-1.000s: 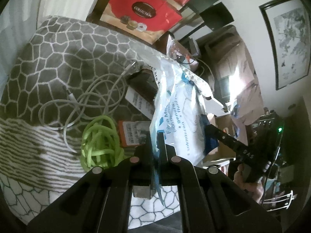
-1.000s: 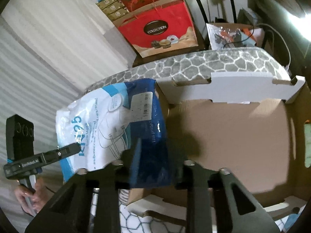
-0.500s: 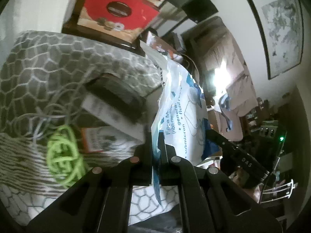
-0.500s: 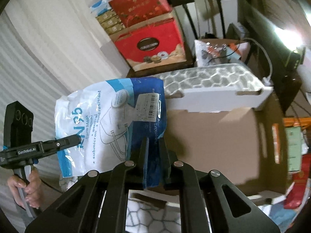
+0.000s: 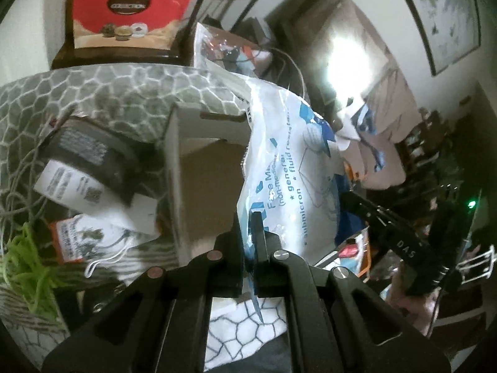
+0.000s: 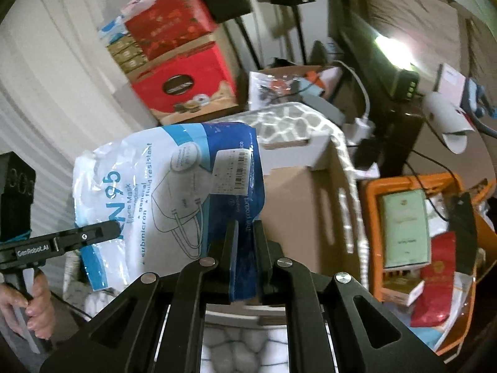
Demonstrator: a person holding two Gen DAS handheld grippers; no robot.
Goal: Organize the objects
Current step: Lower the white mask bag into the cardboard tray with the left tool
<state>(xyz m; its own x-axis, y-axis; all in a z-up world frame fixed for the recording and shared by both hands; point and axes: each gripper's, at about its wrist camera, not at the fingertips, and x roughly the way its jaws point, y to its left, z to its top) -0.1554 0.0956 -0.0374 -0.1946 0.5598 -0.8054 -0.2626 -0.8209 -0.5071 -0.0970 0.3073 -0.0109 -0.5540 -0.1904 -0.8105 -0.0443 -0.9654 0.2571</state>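
Note:
A white and blue face mask bag (image 5: 285,161) hangs in the air, held by both grippers at opposite edges. My left gripper (image 5: 248,227) is shut on its white edge. My right gripper (image 6: 243,233) is shut on its blue edge; the bag also shows in the right wrist view (image 6: 161,192). The bag is beside and above an open cardboard box (image 5: 198,168), seen too in the right wrist view (image 6: 298,205). The box sits on a grey patterned blanket (image 5: 93,93).
On the blanket left of the box lie a black and white packet (image 5: 84,168), an orange-edged pack (image 5: 77,236), a green cord (image 5: 21,267) and white cable. An orange bin (image 6: 419,233) of items stands right of the box. Red gift boxes (image 6: 183,87) stand behind.
Both grippers have lifted the mask bag and carried it rightward from over the blanket toward the cardboard box. The box now shows in the left wrist view.

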